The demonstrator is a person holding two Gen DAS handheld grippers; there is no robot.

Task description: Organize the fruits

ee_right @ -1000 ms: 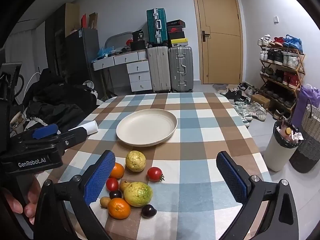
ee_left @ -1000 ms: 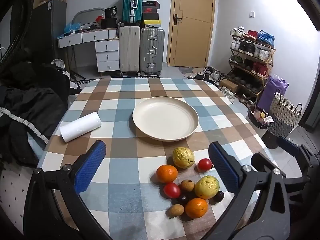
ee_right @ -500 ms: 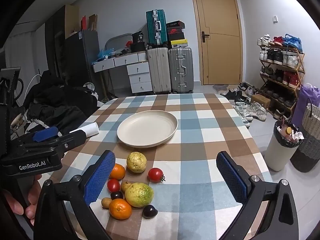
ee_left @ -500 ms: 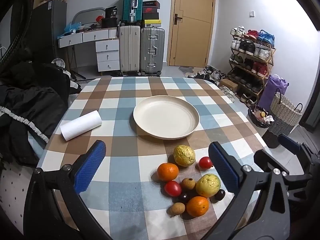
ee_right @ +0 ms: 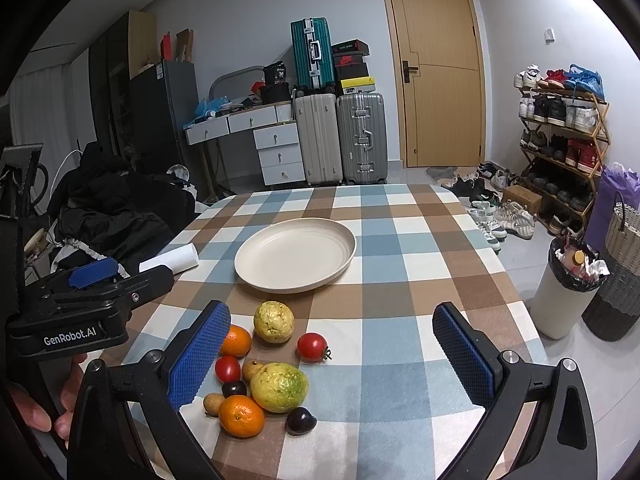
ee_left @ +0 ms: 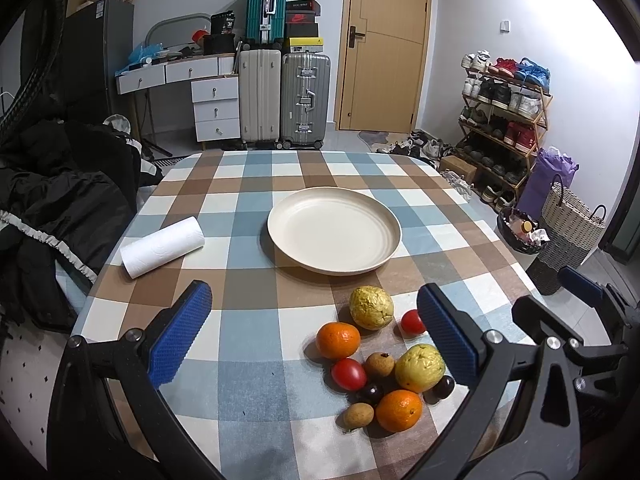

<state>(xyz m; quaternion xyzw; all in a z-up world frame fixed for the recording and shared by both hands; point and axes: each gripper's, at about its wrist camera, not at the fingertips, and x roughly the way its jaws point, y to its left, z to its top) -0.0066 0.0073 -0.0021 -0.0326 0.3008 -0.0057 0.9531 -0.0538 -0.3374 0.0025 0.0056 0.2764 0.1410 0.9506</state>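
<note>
I hold both grippers wide and empty, left gripper [ee_left: 314, 330] and right gripper [ee_right: 330, 346], above the fruits [ee_right: 266, 372] heaped at the near table edge, since the plate [ee_left: 334, 230] just beyond them looks like their destination

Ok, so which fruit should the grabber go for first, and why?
Probably lower the right gripper onto the tomato. Its jaws are open and empty, the tomato sits apart at the pile's edge nearest them, and the plate just beyond holds no fruit yet. The left gripper is open too.
</note>
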